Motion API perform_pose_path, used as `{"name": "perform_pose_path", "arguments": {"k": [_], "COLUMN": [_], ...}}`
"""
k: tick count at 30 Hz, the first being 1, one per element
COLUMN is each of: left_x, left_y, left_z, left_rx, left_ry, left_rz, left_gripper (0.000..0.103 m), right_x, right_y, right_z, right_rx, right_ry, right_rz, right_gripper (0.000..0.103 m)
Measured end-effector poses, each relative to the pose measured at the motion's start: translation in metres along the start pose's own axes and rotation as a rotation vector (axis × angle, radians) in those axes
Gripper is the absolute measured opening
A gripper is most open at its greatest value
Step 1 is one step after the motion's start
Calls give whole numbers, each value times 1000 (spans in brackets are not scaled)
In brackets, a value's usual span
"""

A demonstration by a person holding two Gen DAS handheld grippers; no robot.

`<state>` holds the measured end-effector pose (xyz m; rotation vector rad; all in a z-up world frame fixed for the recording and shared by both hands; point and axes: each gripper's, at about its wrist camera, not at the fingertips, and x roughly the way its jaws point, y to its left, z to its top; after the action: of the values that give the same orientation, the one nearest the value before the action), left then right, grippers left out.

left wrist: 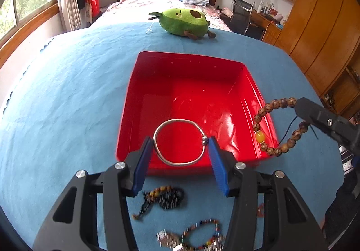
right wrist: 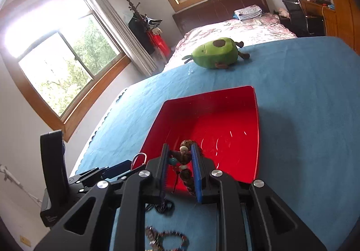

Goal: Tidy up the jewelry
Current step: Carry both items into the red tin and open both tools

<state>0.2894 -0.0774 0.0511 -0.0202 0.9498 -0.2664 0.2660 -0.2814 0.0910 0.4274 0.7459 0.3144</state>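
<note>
A red square bin (left wrist: 144, 66) stands open on the blue cloth; it also shows in the right wrist view (right wrist: 256, 120). My left gripper (left wrist: 180, 145) is shut on a silver bangle (left wrist: 177, 121), holding it over the bin's near edge. My right gripper (right wrist: 180, 156) is shut on a brown beaded bracelet (right wrist: 185, 156) above the bin's near side. The bracelet (left wrist: 262, 113), with a yellow bead, hangs from the right gripper's fingers (left wrist: 315, 113) over the bin's right rim in the left wrist view.
More jewelry lies on the cloth in front of the bin: a dark beaded piece (left wrist: 164, 200) and a multicolour bead bracelet (left wrist: 202, 230). A green avocado plush (left wrist: 184, 22) lies beyond the bin. A bed, windows and wooden wardrobe surround the blue surface.
</note>
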Motion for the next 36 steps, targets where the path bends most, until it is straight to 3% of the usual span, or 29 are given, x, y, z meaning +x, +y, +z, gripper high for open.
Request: {"name": "perform_pose_path", "arguments": {"k": [6, 16, 20, 36], "left_x": [46, 75, 75, 48], "left_y": [7, 11, 8, 14], "left_z": [15, 12, 8, 9], "left_rx": [-16, -9, 7, -12], "left_ry": [48, 90, 79, 50], "left_rz": [14, 56, 80, 89], "left_gripper": [50, 51, 68, 71], "right_x": [52, 71, 68, 59], "right_y": [-17, -28, -33, -29], "right_z": [-8, -20, -18, -16], "right_rx": [-11, 0, -2, -14], "right_ry": [70, 124, 108, 104], "right_rz": [-72, -94, -155, -176], "right_gripper": [19, 20, 31, 33]}}
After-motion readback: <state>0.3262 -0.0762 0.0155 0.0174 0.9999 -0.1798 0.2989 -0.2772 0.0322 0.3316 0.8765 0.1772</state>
